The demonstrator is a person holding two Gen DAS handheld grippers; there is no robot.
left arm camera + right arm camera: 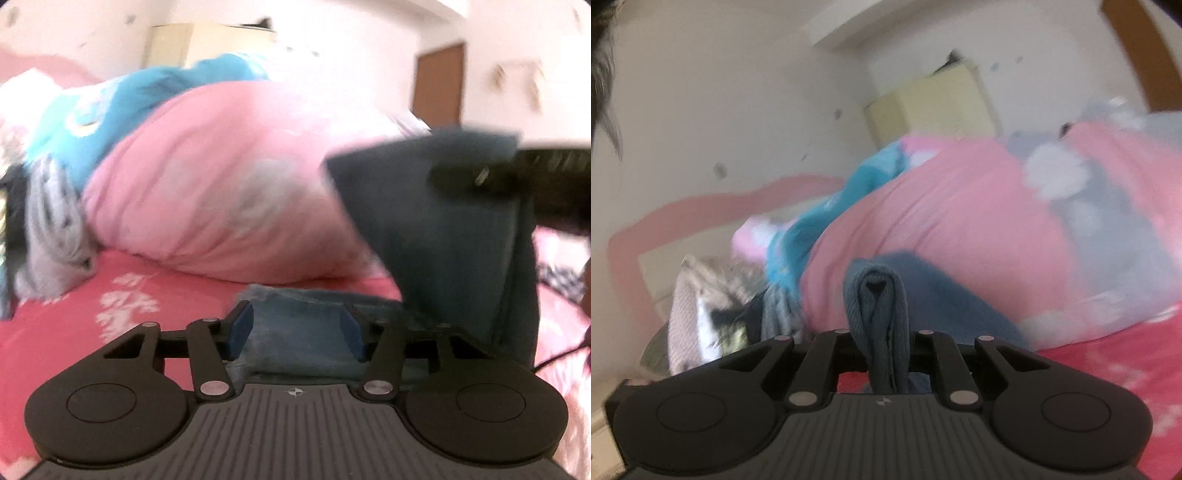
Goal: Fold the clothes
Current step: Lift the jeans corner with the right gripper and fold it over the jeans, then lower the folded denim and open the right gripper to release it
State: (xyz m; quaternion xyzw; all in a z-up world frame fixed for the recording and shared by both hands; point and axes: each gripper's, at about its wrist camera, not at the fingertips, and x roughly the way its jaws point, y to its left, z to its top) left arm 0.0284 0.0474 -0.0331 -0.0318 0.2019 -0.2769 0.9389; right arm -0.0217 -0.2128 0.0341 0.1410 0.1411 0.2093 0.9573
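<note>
A blue denim garment (pixel 303 332) lies on the red floral bedsheet (pixel 122 306). My left gripper (pixel 295 332) is open, low over the denim's near edge, with its blue pads (pixel 242 330) on either side of the cloth. My right gripper (pixel 882 354) is shut on a bunched fold of the dark blue denim (pixel 877 306) and holds it lifted. In the left wrist view the lifted part hangs as a dark panel (pixel 443 229) at the right, with the right gripper (pixel 480 173) at its top.
A big pink duvet (pixel 229 184) bulges behind the denim, with a turquoise blanket (pixel 110 110) on it. A grey striped garment (pixel 55 229) lies at the left. A cream cabinet (pixel 934 103) stands against the far wall. A brown door (pixel 439 85) is at the right.
</note>
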